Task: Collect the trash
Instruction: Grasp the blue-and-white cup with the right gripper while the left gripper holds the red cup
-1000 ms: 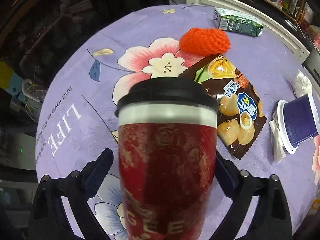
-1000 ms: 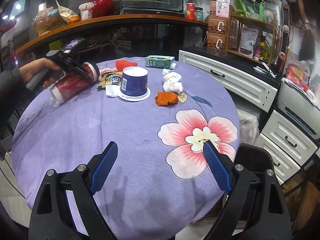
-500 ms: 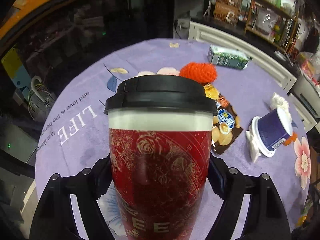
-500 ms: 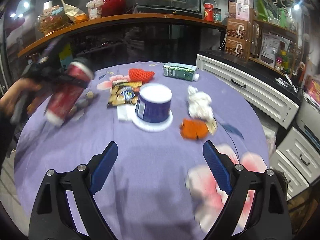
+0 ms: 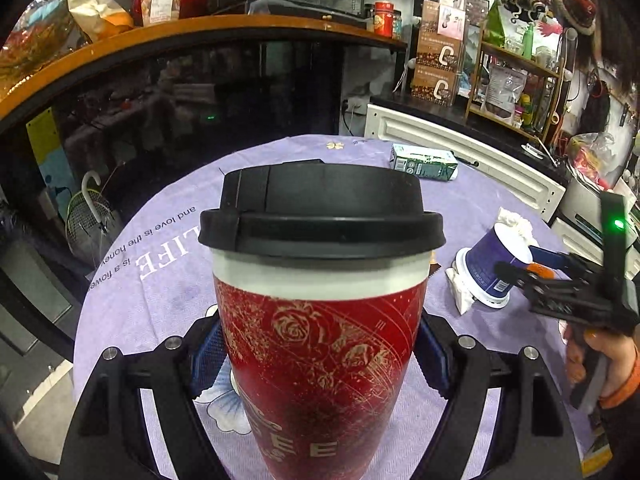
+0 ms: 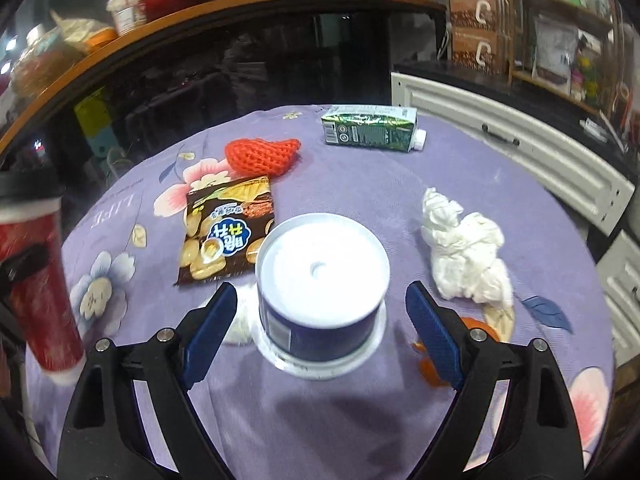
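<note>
A red paper coffee cup [image 5: 316, 312] with a black lid stands upright between the blue pads of my left gripper [image 5: 319, 360], which is shut on it and holds it above the purple tablecloth [image 5: 168, 248]. The same cup [image 6: 38, 280] shows at the left edge of the right wrist view. An upside-down blue paper cup [image 6: 322, 268] rests on its white lid. My right gripper [image 6: 320, 312] is open and straddles it, with a gap at each pad. From the left wrist view, that gripper [image 5: 520, 264] reaches the blue cup [image 5: 492, 268], held by a hand.
On the cloth lie a brown snack bag [image 6: 228, 232], an orange foam net [image 6: 262, 156], a green drink carton [image 6: 370, 130], crumpled white tissue [image 6: 464, 256] and orange peel [image 6: 476, 328]. White drawers [image 6: 520, 148] and a dark counter [image 6: 240, 60] ring the round table.
My left gripper closed on the red cup, lifted it and tipped it upright. My right gripper travelled forward across the table until the blue cup sat between its fingers.
</note>
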